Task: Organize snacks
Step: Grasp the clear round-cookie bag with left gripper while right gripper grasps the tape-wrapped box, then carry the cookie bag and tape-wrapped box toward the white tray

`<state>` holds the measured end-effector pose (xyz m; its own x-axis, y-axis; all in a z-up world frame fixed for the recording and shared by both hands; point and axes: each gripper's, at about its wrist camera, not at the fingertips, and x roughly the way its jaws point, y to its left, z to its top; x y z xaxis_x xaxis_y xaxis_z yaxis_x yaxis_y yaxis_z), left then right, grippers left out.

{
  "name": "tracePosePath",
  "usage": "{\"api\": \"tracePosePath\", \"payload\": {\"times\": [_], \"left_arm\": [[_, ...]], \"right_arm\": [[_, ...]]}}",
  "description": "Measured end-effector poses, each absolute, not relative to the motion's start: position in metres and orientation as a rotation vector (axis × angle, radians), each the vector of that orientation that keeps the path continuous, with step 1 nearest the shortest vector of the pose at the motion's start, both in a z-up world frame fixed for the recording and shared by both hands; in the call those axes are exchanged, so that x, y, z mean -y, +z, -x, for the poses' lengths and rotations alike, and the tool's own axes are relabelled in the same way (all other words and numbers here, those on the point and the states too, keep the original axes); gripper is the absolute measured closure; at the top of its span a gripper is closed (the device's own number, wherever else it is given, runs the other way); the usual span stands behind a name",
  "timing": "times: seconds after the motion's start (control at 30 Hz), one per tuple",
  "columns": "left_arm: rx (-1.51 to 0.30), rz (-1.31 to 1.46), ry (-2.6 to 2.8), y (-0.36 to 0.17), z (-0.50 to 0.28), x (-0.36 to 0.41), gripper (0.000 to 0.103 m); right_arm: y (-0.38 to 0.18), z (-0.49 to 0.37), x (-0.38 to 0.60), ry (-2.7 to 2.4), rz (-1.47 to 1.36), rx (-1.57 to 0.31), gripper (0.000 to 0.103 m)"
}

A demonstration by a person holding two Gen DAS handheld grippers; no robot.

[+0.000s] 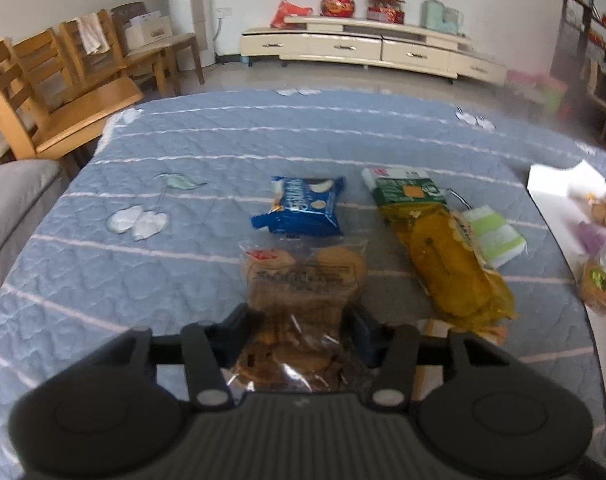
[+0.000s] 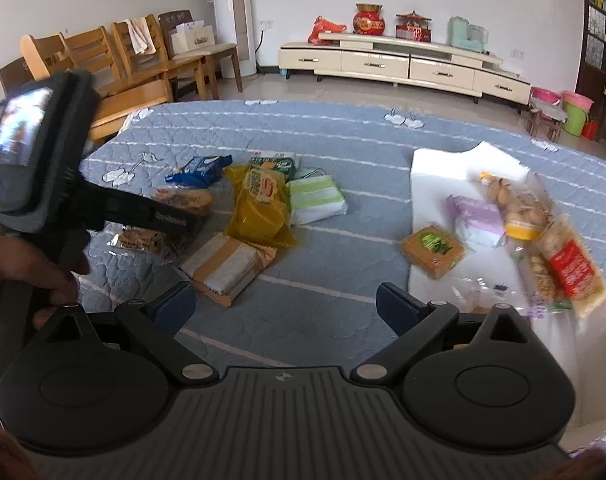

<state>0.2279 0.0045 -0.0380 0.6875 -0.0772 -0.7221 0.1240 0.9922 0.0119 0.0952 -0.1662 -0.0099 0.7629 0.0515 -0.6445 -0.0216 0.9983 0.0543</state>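
A clear bag of brown biscuits (image 1: 303, 276) lies on the blue quilted cloth (image 1: 183, 148), and my left gripper (image 1: 303, 322) is shut on its near end, pads pressed into both sides. The right wrist view shows that left gripper (image 2: 163, 222) low over the same bag (image 2: 139, 240). My right gripper (image 2: 287, 306) hangs open over bare cloth, nothing between its fingers. Beyond lie a blue cookie pack (image 1: 303, 208), a yellow bag (image 1: 451, 260), a green-and-white pack (image 1: 493, 236) and a brown-wrapped pack (image 2: 227, 268). A white board (image 2: 435, 176) on the right carries several snacks.
On the board lie a purple pack (image 2: 475, 220), a brown square pack (image 2: 433, 252), a red-labelled pack (image 2: 571, 268) and a bag of nuts (image 2: 515, 204). Wooden chairs (image 1: 63, 92) and a grey sofa (image 1: 11, 200) stand left of the table. A cream cabinet (image 1: 363, 46) lines the far wall.
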Motion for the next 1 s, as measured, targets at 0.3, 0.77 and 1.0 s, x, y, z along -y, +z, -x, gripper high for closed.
{"api": "tracePosePath", "payload": {"times": [0.3,0.77,1.0], "left_arm": [[-0.744,-0.034,-0.013,-0.028,-0.189,-0.048,0.053],[-0.707,0.001,0.014,-0.017,-0.155,-0.058,0.053],[-0.688,-0.007,-0.012,-0.008,-0.132,-0.046,0.053]], "right_arm": [[-0.022,-0.134,0.135,0.066,-0.126,-0.759,0.0],[-0.039,-0.158,0.119,0.034,-0.144,-0.812,0.035],[-0.021,-0.116,0.14,0.059,-0.138,-0.774,0.036]]}}
